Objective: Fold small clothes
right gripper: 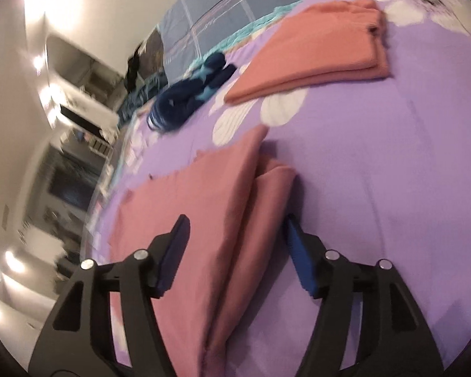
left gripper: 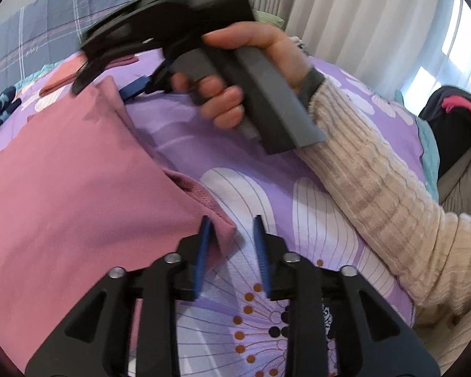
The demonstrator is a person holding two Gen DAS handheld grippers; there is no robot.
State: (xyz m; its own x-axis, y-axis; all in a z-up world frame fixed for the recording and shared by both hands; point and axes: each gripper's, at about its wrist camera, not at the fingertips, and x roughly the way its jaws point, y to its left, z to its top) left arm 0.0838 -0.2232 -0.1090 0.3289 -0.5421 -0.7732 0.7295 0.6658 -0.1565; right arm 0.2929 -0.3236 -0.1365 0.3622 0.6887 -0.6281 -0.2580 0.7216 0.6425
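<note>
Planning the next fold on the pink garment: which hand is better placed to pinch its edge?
Probably right. The right gripper has open jaws straddling the pink garment's layered edge. The left gripper sits at a corner, mostly over the bedsheet.

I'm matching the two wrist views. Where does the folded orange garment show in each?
Left wrist: the folded orange garment lies small, upper left, beyond the pink garment.
Right wrist: it lies large, upper right, beyond the pink garment.
Shared landmark: the purple flowered bedspread.
</note>
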